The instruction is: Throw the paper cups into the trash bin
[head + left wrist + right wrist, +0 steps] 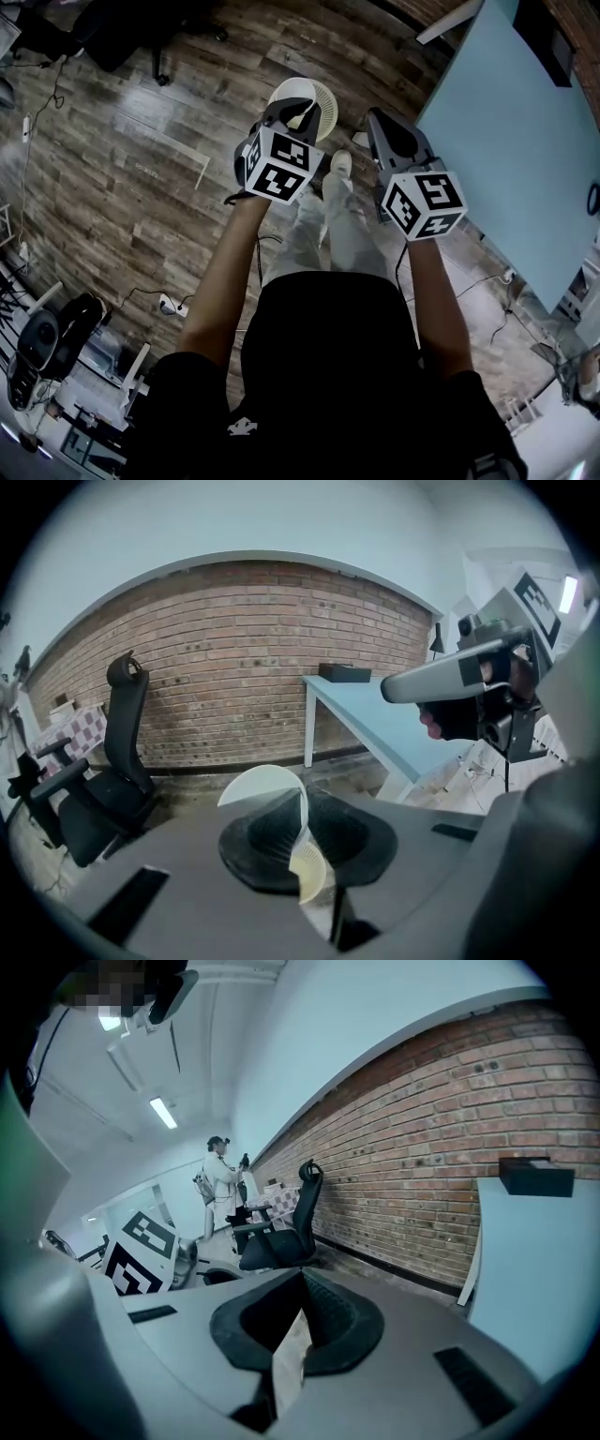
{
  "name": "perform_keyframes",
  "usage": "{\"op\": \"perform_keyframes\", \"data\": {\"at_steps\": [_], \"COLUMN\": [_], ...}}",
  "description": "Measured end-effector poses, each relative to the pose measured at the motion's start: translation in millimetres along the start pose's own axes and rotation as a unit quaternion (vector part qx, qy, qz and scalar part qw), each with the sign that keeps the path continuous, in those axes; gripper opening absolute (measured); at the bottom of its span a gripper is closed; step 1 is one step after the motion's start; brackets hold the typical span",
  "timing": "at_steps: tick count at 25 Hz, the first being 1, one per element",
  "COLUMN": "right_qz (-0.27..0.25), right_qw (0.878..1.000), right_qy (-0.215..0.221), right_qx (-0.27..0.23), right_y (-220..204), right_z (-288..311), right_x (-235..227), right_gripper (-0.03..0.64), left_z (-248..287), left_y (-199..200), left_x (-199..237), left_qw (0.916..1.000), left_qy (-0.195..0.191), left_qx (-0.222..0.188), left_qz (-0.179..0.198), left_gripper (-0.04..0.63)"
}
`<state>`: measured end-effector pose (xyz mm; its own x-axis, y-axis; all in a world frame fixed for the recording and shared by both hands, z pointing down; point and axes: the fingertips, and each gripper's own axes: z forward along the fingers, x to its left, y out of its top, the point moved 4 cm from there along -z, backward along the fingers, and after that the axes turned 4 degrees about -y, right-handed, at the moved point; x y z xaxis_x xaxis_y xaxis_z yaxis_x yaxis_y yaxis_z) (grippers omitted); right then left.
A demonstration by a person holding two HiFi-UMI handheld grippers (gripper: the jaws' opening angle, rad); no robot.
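A white paper cup [302, 99] with a ribbed wall sits in my left gripper [292, 116], held over the wooden floor in front of the person's legs. In the left gripper view the cup [281, 803] is squashed flat between the black pads, its rim sticking out above the left gripper [305, 834], which is shut on it. My right gripper [382, 129] hangs level beside it, to the right. In its own view the right gripper [298, 1324] has its jaws together with only a sliver of floor showing between them. No trash bin shows in any view.
A light blue table [525, 122] stands at the right, with a black box [536, 1176] on it by the brick wall [234, 658]. A black office chair [112, 771] stands at the left. Cables and a power strip [169, 303] lie on the floor. A person [220, 1185] stands far off.
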<state>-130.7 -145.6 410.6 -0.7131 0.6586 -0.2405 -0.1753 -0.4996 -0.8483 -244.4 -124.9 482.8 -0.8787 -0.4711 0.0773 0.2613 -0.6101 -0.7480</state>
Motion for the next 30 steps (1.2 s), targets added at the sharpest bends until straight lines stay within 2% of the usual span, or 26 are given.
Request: {"op": "perform_keyframes", "data": {"at_steps": [11,17,23,30], "right_qz": [0.014,0.022,0.034,0.045], "right_qw": [0.999,0.998,0.997,0.996], "right_qy": [0.036,0.049,0.039,0.028], "right_qx": [0.019,0.039,0.057,0.075], "right_y": [-23.8,-57.7,-93.3,-125.9], "right_z": [61.7,106.6,147.8,180.2], "right_x": [0.4,-10.4,-30.6,-50.0], "right_gripper": [0.003,0.004,0.004,0.004], "left_z": [35.9,74.1,116.2,150.1], "left_y": [-45.1,-84.1,-124.1,-154.7], "left_x": [22.8,33.6,42.4,52.8], "left_qw": [0.9984,0.9965,0.9934,0.9911], "left_qy": [0.017,0.024,0.021,0.018], "left_qx": [0.034,0.062,0.078,0.091], "left_qz": [-0.041,-0.051,-0.082,-0.095], "left_gripper": [0.029,0.029,0.031,0.031]}}
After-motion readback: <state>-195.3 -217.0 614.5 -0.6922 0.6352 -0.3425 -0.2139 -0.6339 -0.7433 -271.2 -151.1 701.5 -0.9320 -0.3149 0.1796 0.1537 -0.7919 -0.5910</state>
